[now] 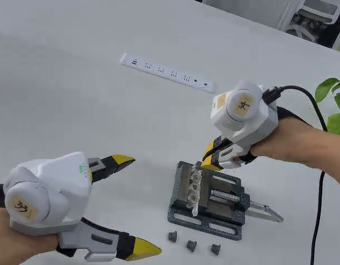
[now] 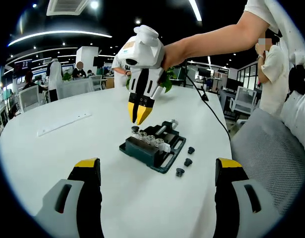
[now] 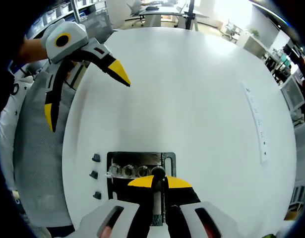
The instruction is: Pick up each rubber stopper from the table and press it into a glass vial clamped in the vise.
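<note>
Hovering with jaws pinched together, right gripper (image 2: 138, 118) sits just above a dark stopper (image 2: 135, 129) on the end vial (image 2: 136, 136) in the metal vise (image 1: 183, 216). Left gripper (image 1: 141, 205) is spread wide, empty. Three loose stoppers (image 1: 192, 245) lie on the table (image 1: 76, 99) beside the vise; likely light, squashy tapered rubber, best pinched at the wide head. Vials look like thin, fragile glass.

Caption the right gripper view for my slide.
Right gripper, shut on a stopper, at the vials in the vise; three spare stoppers beside it, left gripper open.
</note>
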{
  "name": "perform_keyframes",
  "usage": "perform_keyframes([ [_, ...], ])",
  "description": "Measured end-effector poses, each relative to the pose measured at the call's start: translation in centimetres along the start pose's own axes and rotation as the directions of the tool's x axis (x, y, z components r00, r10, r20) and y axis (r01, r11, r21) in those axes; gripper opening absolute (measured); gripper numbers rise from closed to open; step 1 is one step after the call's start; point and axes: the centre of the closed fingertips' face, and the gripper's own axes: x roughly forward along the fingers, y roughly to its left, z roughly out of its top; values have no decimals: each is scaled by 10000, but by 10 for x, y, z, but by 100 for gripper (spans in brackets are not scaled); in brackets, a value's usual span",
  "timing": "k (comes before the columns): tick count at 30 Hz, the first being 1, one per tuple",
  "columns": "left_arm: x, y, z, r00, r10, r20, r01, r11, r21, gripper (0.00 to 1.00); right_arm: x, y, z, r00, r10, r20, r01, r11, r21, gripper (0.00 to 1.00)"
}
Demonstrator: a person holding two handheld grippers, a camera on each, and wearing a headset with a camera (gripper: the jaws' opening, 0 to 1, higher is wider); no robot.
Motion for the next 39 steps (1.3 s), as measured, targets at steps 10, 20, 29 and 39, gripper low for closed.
perform_keyframes([
  [10,0,-5,2,9998,-132,-120,134,9998,131,95,-19,2,-4,9972,-365,656,338,9986,414,9],
  [20,-1,-7,5,9996,-188,-215,193,9995,261,94,-40,9,-12,9870,-919,1318,801,9925,923,13],
  [29,-4,-10,5,9988,-235,-426,252,9989,406,90,-60,18,-25,9649,-1619,2069,1265,9765,1742,18],
  [39,-4,-16,5,9961,-356,-806,408,9972,634,85,-80,36,-47,9309,-2365,2783,1598,9490,2719,22],
])
